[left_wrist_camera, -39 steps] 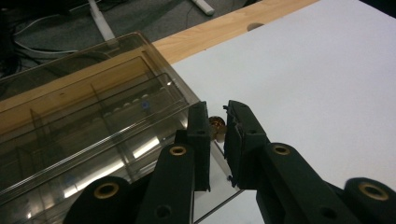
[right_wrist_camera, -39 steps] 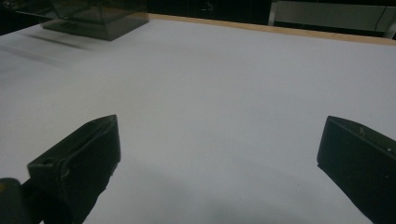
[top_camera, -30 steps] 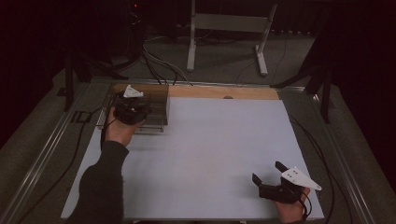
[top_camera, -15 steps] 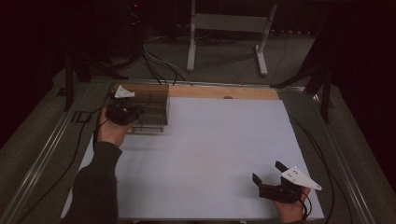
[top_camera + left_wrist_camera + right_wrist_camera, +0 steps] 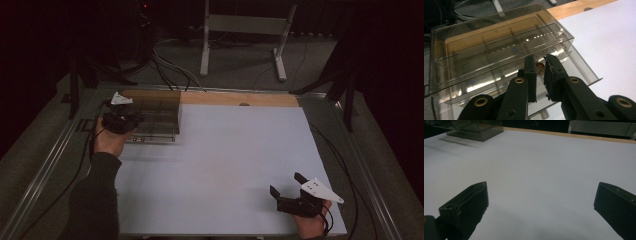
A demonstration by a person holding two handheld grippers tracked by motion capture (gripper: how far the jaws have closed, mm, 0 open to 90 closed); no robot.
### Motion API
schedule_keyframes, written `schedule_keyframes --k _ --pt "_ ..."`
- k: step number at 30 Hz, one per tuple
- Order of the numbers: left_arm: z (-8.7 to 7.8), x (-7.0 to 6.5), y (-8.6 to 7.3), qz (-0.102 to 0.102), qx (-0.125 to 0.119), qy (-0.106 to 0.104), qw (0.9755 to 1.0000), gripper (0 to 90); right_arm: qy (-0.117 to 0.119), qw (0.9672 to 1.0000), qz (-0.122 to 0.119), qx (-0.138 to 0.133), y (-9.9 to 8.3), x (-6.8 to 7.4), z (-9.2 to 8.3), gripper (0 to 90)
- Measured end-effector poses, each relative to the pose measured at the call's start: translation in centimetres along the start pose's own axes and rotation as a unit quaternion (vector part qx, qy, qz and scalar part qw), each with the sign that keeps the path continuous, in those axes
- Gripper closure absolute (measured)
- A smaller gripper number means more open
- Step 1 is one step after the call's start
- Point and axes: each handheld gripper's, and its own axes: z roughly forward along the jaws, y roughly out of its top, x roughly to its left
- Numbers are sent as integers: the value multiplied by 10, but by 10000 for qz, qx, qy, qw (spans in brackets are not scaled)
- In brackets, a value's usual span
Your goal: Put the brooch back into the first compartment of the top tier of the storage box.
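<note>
While the left gripper (image 5: pixel 539 65) sat over the clear drawer box (image 5: pixel 499 50) at the mat's 10 o'clock corner, its jaws were nearly together, pinching a small amber object (image 5: pixel 539 66); what it was, I couldn't tell. Right gripper (image 5: pixel 291 186) sat at 5 o'clock, jaws wide apart over bare white mat (image 5: pixel 235 160).

Both tools are matte black. The left gripper (image 5: pixel 540 67) has blocky jaws on linkage arms pinned with brass-coloured rivets. The right gripper (image 5: pixel 291 186) carries a pale three-cornered plate and a black cable. A dark ribbed sleeve (image 5: pixel 95 200) covers the left forearm.
</note>
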Motion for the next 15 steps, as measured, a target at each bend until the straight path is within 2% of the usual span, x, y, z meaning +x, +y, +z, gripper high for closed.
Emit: schedule_keyframes --k 15 --pt "-1 15 -6 -68 68 192 9998 811 13 10000 -2 2 0 1 0 0"
